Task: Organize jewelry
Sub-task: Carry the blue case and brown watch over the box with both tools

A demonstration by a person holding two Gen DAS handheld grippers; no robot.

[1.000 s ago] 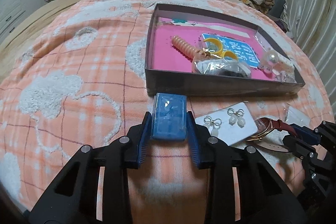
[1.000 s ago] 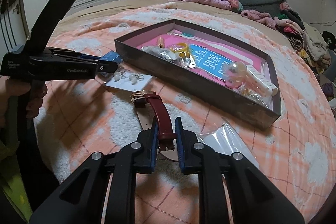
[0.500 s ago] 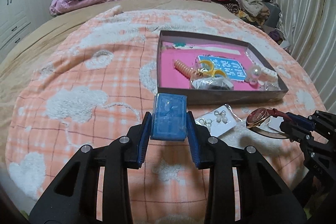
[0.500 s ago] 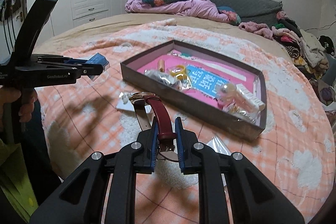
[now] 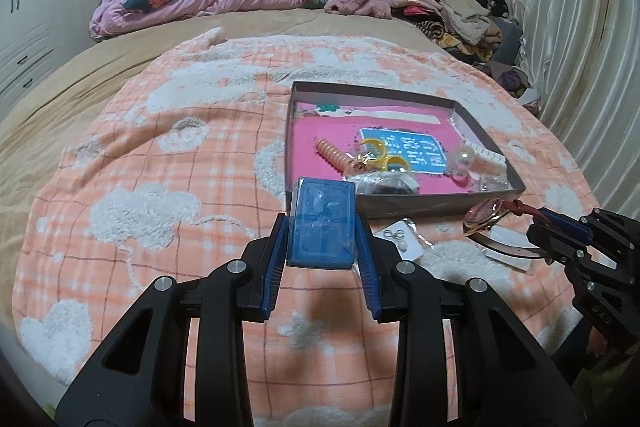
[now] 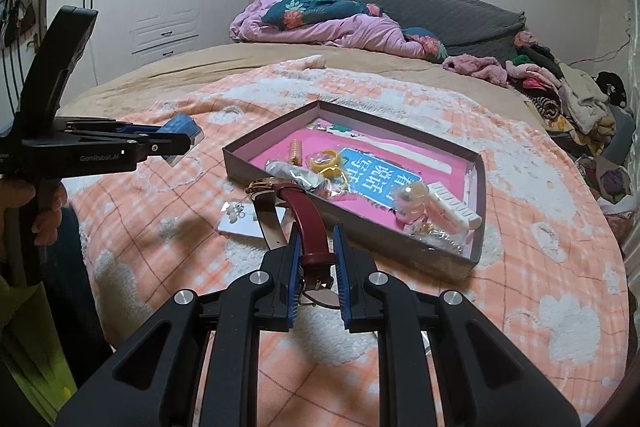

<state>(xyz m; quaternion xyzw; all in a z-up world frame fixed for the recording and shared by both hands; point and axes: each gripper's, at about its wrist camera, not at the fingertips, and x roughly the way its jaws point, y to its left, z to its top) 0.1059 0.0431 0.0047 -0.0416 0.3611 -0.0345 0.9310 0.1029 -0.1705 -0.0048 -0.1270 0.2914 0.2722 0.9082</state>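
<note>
My left gripper (image 5: 322, 231) is shut on a small blue plastic case (image 5: 322, 221), held above the orange blanket; the same blue case (image 6: 182, 129) shows in the right wrist view at the tip of the left gripper (image 6: 176, 143). My right gripper (image 6: 316, 255) is shut on the dark red strap of a wristwatch (image 6: 308, 223), whose gold dial (image 5: 482, 217) hangs in the air. The grey box (image 5: 400, 205) with a pink floor holds a coiled hair tie (image 5: 334, 157), yellow rings (image 5: 378, 149), a pearl ball (image 5: 464, 161) and a blue card (image 5: 404, 147).
A white earring card (image 5: 400, 239) lies on the blanket (image 5: 160, 187) between the grippers, just before the box. A clear plastic bag (image 6: 430, 341) lies near the right gripper. Bedding and piled clothes (image 5: 448, 15) fill the bed's far end. A hand (image 6: 38, 203) grips the left tool.
Both grippers have risen off the blanket with their loads: the blue case and the watch now hang higher, and the box looks smaller and farther below.
</note>
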